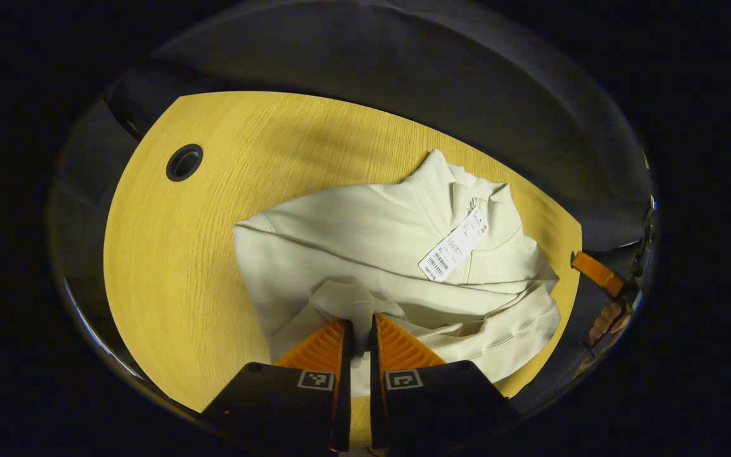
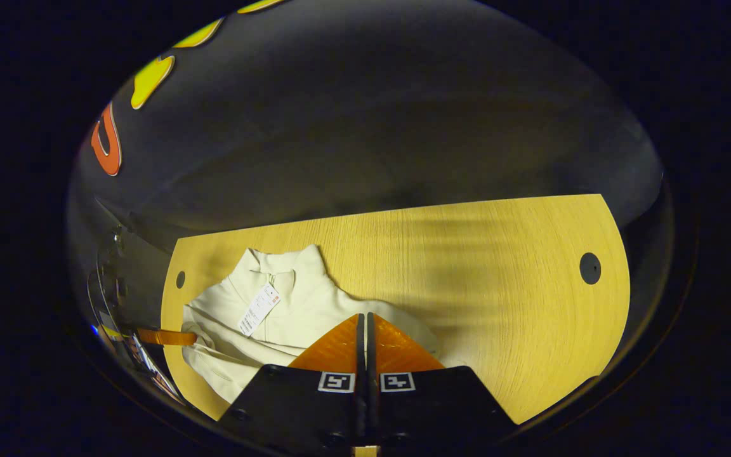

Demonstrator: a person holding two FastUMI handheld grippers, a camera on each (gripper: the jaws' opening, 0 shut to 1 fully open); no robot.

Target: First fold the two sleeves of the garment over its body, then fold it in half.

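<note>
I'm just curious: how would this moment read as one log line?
garment: cream, on table, sleeves folded in | left gripper: pinching fabric | right gripper: shut above garment | half-fold: not done

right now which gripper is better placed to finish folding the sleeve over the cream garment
Left. The left gripper sits low over the cream zip-neck garment with a sleeve cuff bunched at its nearly closed fingertips. The right gripper hangs above the garment's edge on the yellow wooden table, fingers together, apparently holding nothing.

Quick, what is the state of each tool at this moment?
Left tool: closed on a fold of the cream garment.
Right tool: closed; whether it grips the garment cannot be told.
</note>
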